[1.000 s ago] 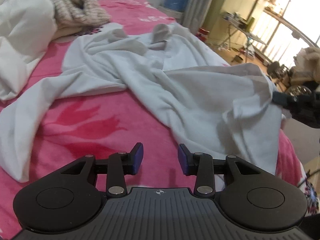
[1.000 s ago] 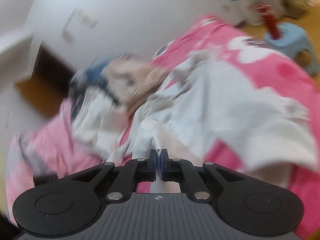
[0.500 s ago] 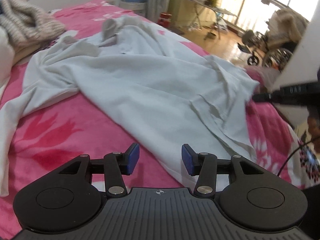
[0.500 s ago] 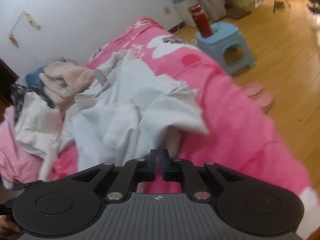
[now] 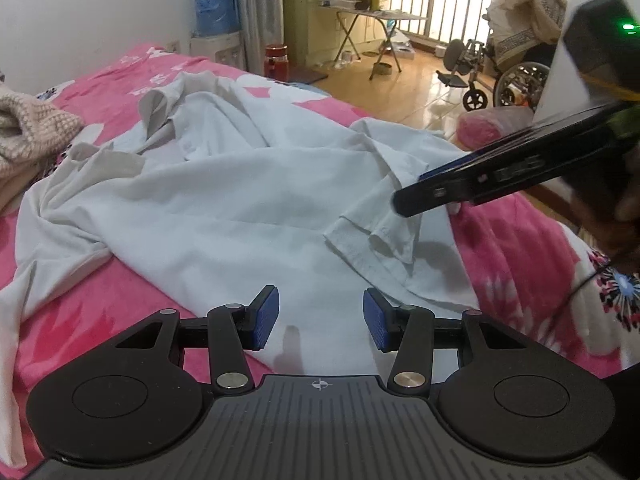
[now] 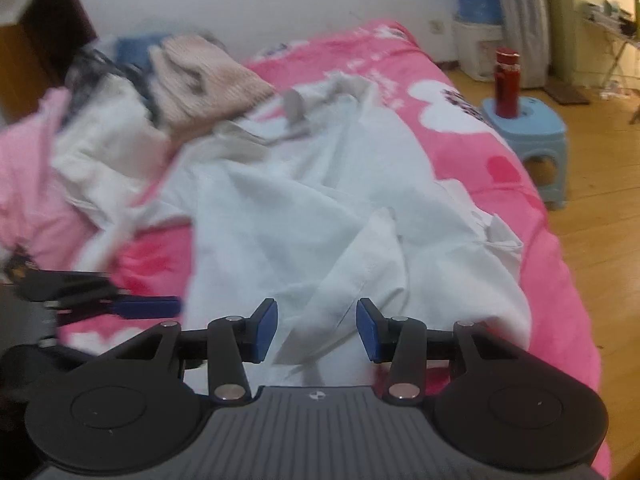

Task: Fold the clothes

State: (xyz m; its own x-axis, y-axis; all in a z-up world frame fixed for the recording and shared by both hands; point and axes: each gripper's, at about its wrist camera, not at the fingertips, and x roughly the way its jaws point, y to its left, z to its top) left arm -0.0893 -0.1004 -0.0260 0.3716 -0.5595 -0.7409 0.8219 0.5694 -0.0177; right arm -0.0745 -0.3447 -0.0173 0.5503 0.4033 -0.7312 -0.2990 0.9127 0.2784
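Observation:
A white shirt point(image 5: 240, 200) lies crumpled across the pink bed cover point(image 5: 520, 240), its collar point(image 5: 156, 108) toward the far end. My left gripper point(image 5: 320, 320) hovers open over the shirt's near hem, nothing between its pads. My right gripper point(image 6: 316, 330) has its jaws opening; a fold of the shirt point(image 6: 348, 280) lies loose between them, untouched by the pads. In the left wrist view the right gripper point(image 5: 412, 196) reaches in from the right over a turned-up shirt edge point(image 5: 380, 236). The left gripper's blue fingers point(image 6: 148, 306) show at the left of the right wrist view.
A beige knitted sweater point(image 6: 200, 76) and other clothes are heaped at the bed's head. Beside the bed stands a blue stool point(image 6: 536, 128) with a red bottle point(image 6: 507, 80). A wheelchair point(image 5: 500, 76) and folding table point(image 5: 372, 20) stand farther off on the wooden floor.
The right gripper, shut on the shirt's edge before, now stands apart with the cloth lying loose. The left gripper has shifted right along the shirt and stayed open.

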